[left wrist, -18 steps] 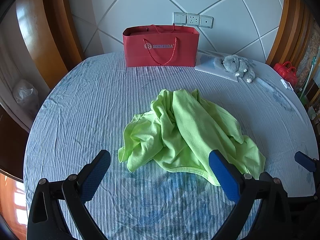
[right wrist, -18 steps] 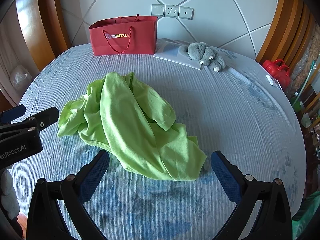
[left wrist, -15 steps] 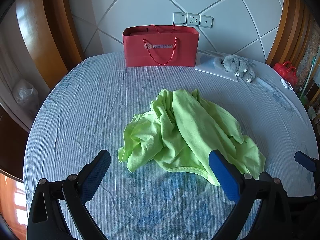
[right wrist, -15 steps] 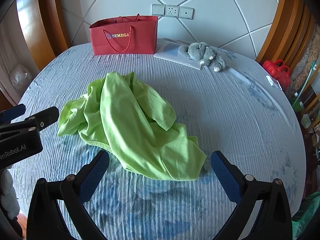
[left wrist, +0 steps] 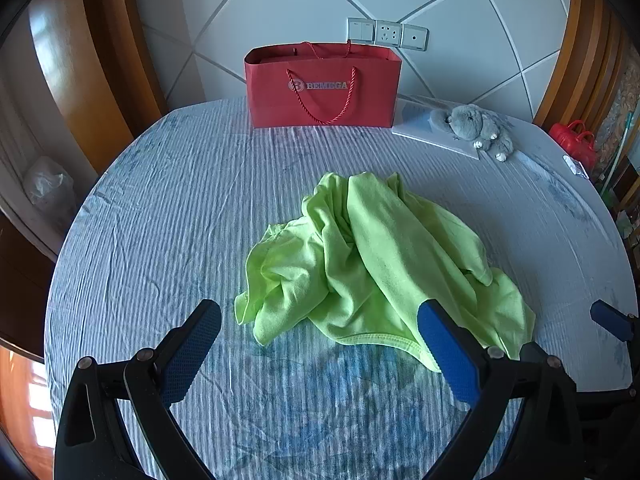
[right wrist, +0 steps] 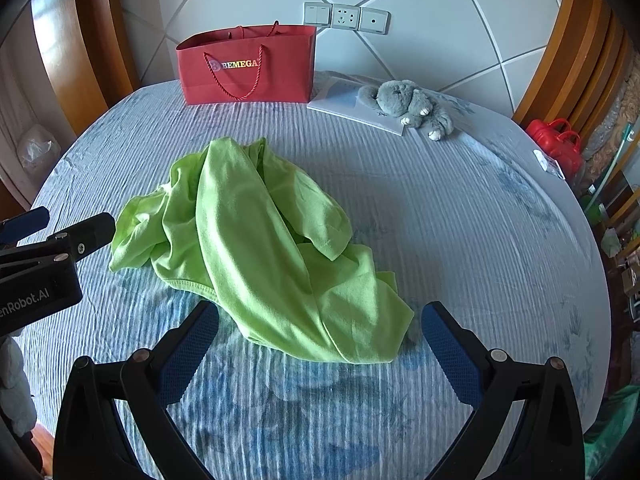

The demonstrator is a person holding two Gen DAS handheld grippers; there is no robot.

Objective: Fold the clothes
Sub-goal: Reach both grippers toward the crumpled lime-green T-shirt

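On the far left, beside the bed, a clear plastic bag [left wrist: 47, 184] sits low against the wooden panel [left wrist: 96, 80]. The left gripper [left wrist: 320, 344] hangs over the near part of the striped blue bedsheet [left wrist: 160, 208], its two blue-padded fingers [left wrist: 192, 344] spread wide with nothing between them. Just ahead of it, in the middle of the bed, lies the green shirt [left wrist: 372, 264], crumpled in a heap with one sleeve lying on top and a stitched hem turned toward the grippers. The left gripper's right finger overlaps the shirt's near edge in its own view; whether it touches the cloth cannot be told.

At the head of the bed a red paper bag [left wrist: 324, 84] stands upright against the white wall, under the wall sockets [left wrist: 387, 33]. To its right a grey plush rabbit [left wrist: 476, 124] lies on a flat white booklet [left wrist: 420, 126].

The right gripper [right wrist: 320, 340] hovers over the sheet at the shirt's near right end, fingers likewise wide apart and empty, the cloth lying between them and a little ahead. Far right, off the bed, stands a red handbag [right wrist: 554, 146].
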